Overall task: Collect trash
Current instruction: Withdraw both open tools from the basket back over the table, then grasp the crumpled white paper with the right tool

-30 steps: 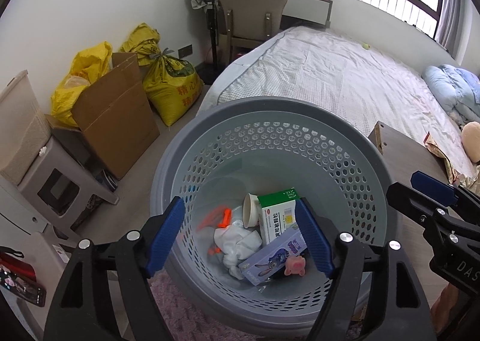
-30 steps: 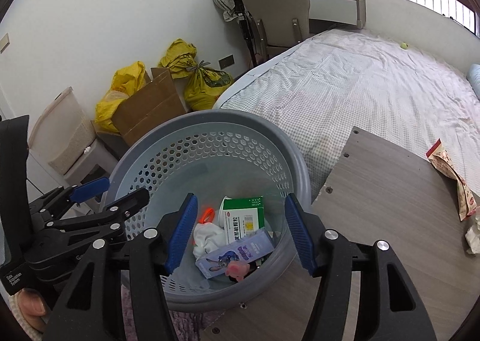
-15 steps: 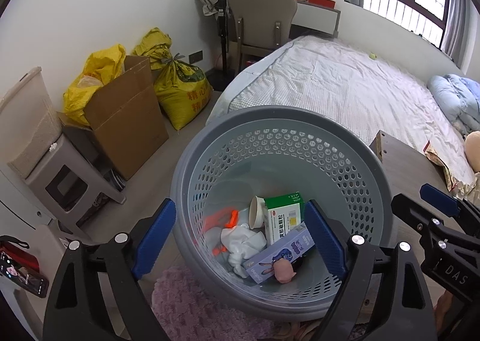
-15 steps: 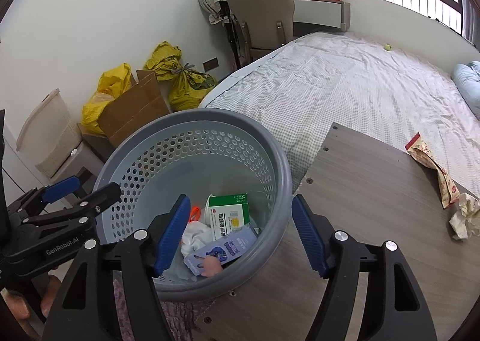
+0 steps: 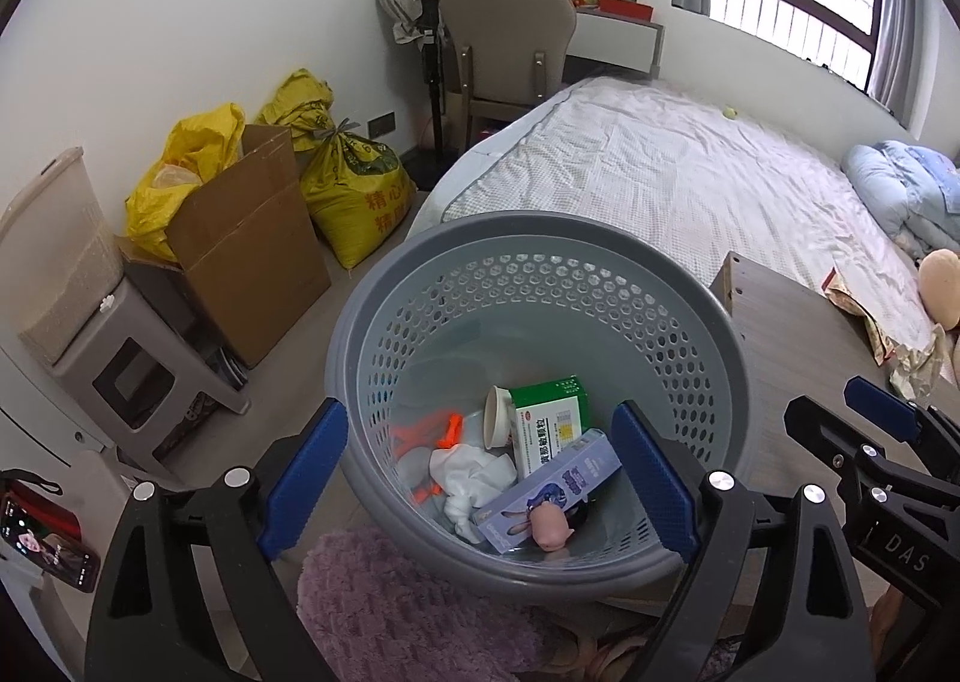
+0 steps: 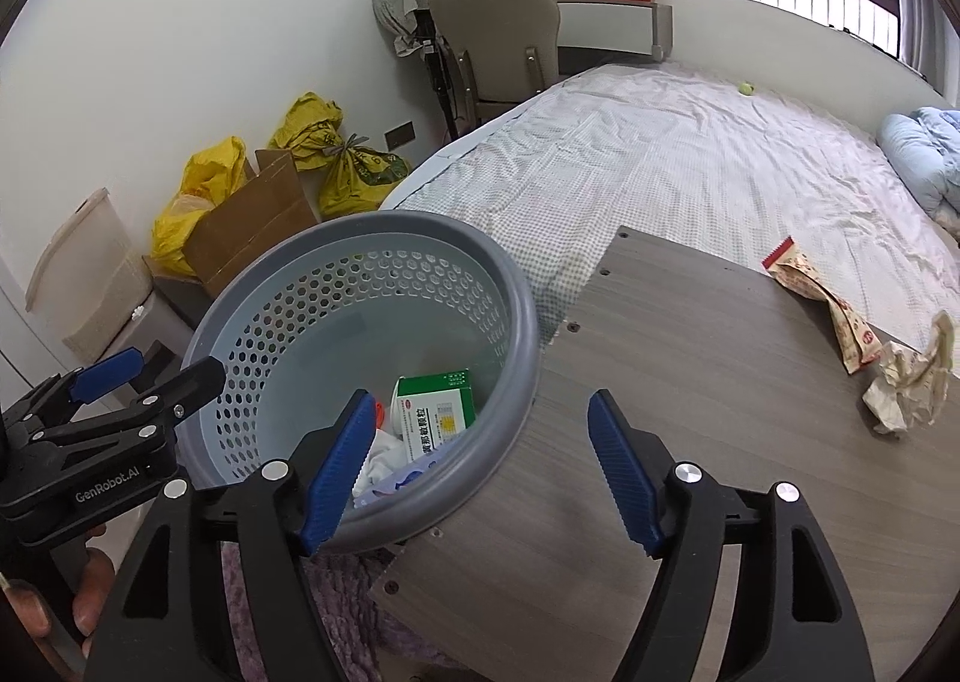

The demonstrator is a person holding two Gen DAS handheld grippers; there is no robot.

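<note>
A grey perforated bin (image 5: 384, 298) (image 6: 516, 358) stands on the floor beside a wooden table (image 6: 690, 382). In it lie a green medicine box (image 5: 549, 418), a blue carton (image 5: 552, 487), a white tissue (image 5: 474, 478), a paper cup (image 5: 495, 415), orange scraps (image 5: 432, 430) and a small pink toy (image 5: 552, 526). My left gripper (image 5: 480, 478) is open and empty above the bin. My right gripper (image 6: 480, 466) is open and empty over the bin's rim and the table's edge. On the table lie a snack wrapper (image 6: 822, 298) and a crumpled paper (image 6: 912, 382).
A bed (image 5: 660, 172) lies behind the bin and table. Yellow sacks (image 5: 354, 190), a cardboard box (image 5: 252, 238) and a grey stool (image 5: 132, 376) stand by the left wall. A chair (image 5: 504, 45) and desk are at the back. A purple rug (image 5: 384, 610) lies below the bin.
Both grippers have drawn back and up from the bin. The right gripper has swung right towards the table, bringing the wrapper and crumpled paper into view.
</note>
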